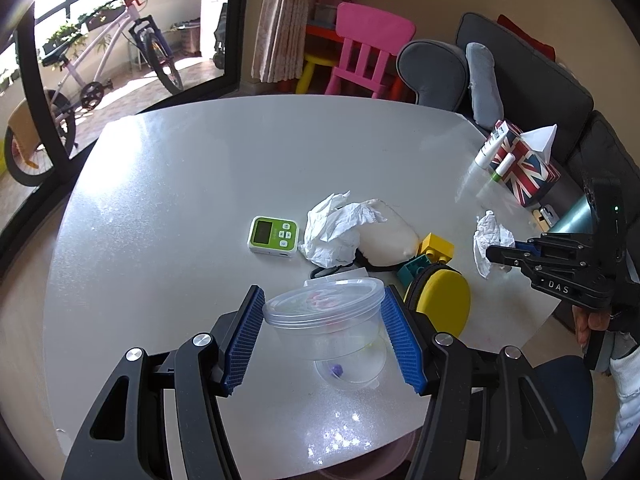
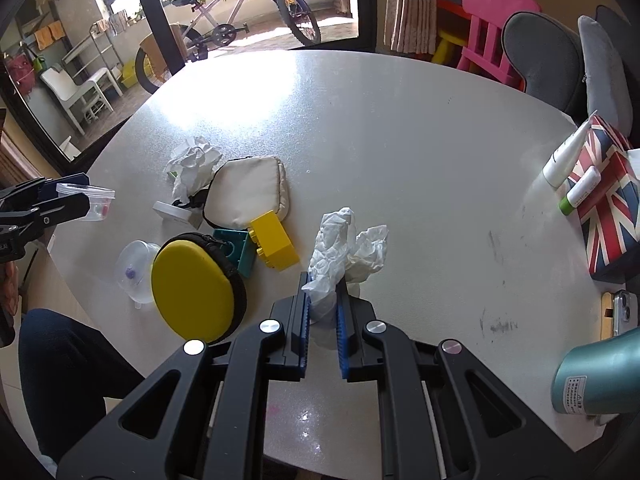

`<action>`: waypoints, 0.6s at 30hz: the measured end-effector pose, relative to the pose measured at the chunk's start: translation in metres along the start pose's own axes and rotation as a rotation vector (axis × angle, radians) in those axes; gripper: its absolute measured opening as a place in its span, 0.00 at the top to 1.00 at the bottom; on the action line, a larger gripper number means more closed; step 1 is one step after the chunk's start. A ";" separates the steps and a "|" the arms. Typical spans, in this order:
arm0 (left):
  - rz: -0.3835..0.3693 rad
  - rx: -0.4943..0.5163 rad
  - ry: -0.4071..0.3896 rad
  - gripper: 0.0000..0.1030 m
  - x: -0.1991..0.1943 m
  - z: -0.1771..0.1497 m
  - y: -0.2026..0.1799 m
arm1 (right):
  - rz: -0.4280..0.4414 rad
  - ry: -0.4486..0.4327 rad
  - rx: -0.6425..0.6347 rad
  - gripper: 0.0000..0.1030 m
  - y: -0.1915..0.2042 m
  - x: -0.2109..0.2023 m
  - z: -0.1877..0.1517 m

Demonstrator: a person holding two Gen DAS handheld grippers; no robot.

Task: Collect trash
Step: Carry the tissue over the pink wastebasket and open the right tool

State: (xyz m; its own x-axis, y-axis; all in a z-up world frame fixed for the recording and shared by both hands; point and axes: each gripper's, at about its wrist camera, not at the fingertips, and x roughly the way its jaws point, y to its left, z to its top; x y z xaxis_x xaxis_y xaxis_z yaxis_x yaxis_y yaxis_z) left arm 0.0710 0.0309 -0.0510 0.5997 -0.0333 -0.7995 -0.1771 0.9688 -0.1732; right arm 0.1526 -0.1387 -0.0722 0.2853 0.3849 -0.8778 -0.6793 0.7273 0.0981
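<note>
L gripper (image 1: 322, 334): clamped on clear tub (image 1: 326, 322), held above table (image 1: 180, 184).
R gripper (image 2: 323, 312): pinching crumpled tissue (image 2: 346, 250).

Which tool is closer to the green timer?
Left. The left tool, holding a clear plastic tub, sits just before the small green timer; the right tool, gripping crumpled tissue, is farther off.

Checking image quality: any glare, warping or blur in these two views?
Left wrist: sun flare at top left, glare on the table, edges bowed by fisheye. Right wrist: bright patch on the tabletop; crumpled tissue in the right gripper stays sharp.
</note>
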 end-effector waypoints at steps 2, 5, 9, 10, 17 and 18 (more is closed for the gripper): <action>0.003 0.017 -0.007 0.43 -0.008 -0.004 -0.004 | 0.004 -0.016 -0.007 0.89 0.006 -0.012 -0.004; 0.001 0.031 -0.020 0.43 -0.020 -0.012 -0.008 | 0.009 -0.037 -0.020 0.89 0.014 -0.030 -0.011; -0.001 0.055 -0.031 0.43 -0.036 -0.022 -0.015 | 0.028 -0.050 -0.052 0.89 0.033 -0.050 -0.024; 0.000 0.064 -0.033 0.43 -0.039 -0.025 -0.017 | 0.031 -0.051 -0.064 0.89 0.037 -0.054 -0.028; -0.018 0.086 -0.045 0.43 -0.061 -0.047 -0.030 | 0.067 -0.073 -0.100 0.89 0.064 -0.077 -0.054; -0.020 0.086 -0.046 0.43 -0.062 -0.050 -0.032 | 0.073 -0.073 -0.102 0.89 0.067 -0.079 -0.057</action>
State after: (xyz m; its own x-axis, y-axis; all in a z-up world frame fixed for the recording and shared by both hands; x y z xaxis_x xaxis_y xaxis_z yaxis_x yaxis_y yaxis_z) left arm 0.0005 -0.0104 -0.0241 0.6380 -0.0439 -0.7687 -0.0977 0.9857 -0.1374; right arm 0.0462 -0.1527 -0.0228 0.2787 0.4781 -0.8329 -0.7645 0.6354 0.1089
